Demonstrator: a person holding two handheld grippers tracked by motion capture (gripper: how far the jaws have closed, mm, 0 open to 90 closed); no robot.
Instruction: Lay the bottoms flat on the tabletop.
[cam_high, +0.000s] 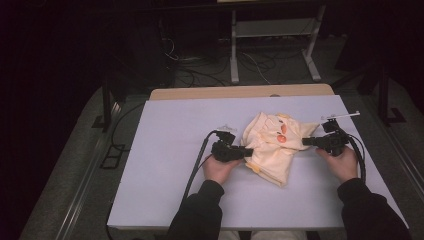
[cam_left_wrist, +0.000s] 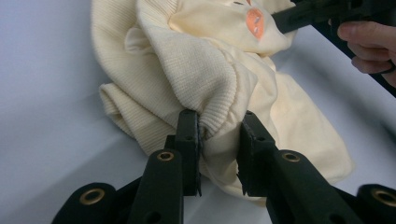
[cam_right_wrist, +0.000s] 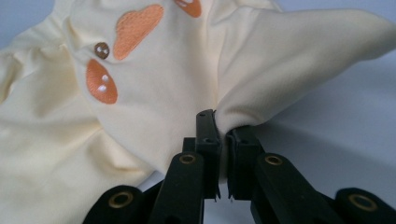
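- the cream garment (cam_high: 272, 145) lies crumpled on the white table (cam_high: 165, 150), right of the middle and nearer the person's edge; it is pale yellow, with ribbed knit at a cuff and orange embroidered patches (cam_right_wrist: 135, 28) and a small brown dot on its front.
- the left gripper (cam_high: 246, 151) sits at the garment's left edge, the person's left hand (cam_high: 218, 167) behind it; in the left gripper view its jaws stand on either side of a bunched ribbed fold (cam_left_wrist: 219, 100), with cloth between them, and whether the pads already press on it cannot be told.
- the right gripper (cam_high: 306, 141) is at the garment's right edge, held by the right hand (cam_high: 342, 162); in the right gripper view its jaws are clenched on a thin fold of smooth cloth (cam_right_wrist: 223, 121), which pulls up into a taut wing to the right.
- black cables (cam_high: 197, 165) trail from each gripper toward the person; dark sleeves enter from the bottom.
- nothing else lies on the table; bare white surface spreads wide to the left and in front of the garment, less to the right, where the table's edge is near the right hand.
- beyond the far edge a wooden strip (cam_high: 240, 92) shows, then a dark floor with cables and a metal frame (cam_high: 272, 30).
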